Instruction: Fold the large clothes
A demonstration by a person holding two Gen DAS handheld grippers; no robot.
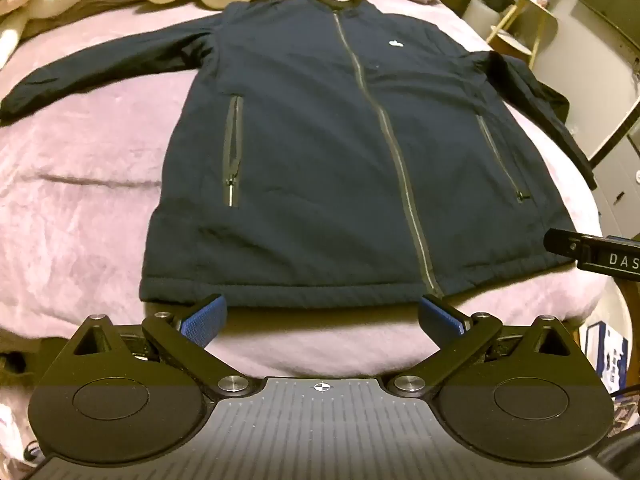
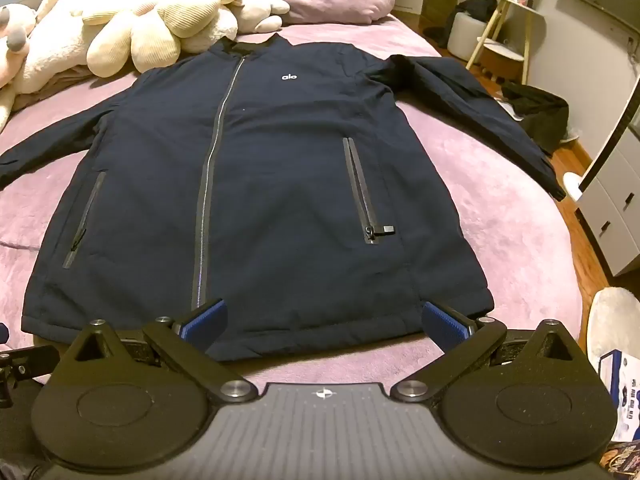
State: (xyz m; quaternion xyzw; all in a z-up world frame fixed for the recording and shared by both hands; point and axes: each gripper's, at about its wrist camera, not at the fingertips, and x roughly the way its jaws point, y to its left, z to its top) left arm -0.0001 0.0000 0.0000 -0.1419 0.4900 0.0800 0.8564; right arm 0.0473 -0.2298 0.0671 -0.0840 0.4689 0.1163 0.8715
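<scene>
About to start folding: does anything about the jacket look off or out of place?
Mostly tidy: the jacket lies flat, front up and zipped, on the bed. One oddity: its sleeve on the right runs off the bed's edge, cuff hanging over the floor. Both grippers are open, holding nothing.

jacket (image 2: 280, 184) | navy, zipped shut | flat, front up, unfolded | 2 sleeves spread | on bed (image 2: 500, 216)
</scene>
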